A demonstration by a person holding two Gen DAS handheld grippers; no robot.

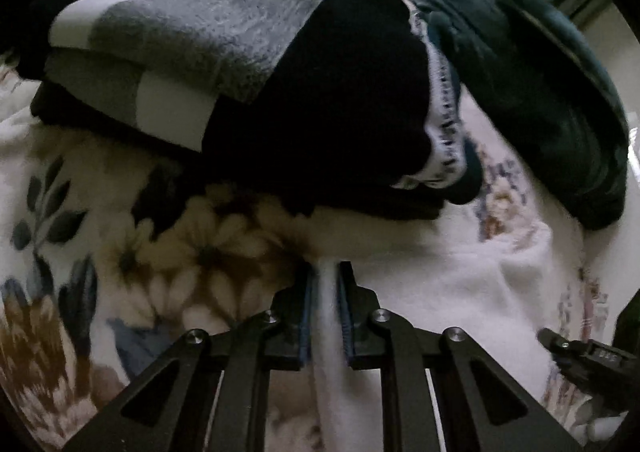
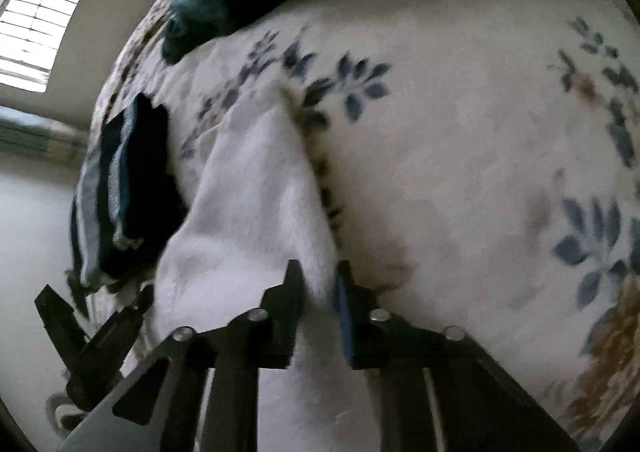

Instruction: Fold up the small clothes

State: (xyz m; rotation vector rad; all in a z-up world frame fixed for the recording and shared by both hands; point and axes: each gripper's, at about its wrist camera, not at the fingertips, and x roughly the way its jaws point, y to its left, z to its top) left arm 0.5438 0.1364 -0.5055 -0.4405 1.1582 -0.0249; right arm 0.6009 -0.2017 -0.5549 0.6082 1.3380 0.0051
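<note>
On the flowered blanket (image 1: 120, 252) lies a white cloth (image 2: 248, 204), and both grippers pinch it. Fingers of the left gripper (image 1: 325, 308) are pressed onto a narrow fold of the cloth; the right gripper (image 2: 318, 308) nips another edge the same way. Just beyond the cloth, toward the blanket's far edge, sits a stack of folded clothes (image 1: 248, 64) in black, grey and white. Beside the stack lies a dark green bundle (image 1: 540, 84).

home bedroom, floral blanket (image 2: 460, 172) (fleecy), folded clothes stack (image 1: 240, 52), window (image 2: 36, 24)
</note>
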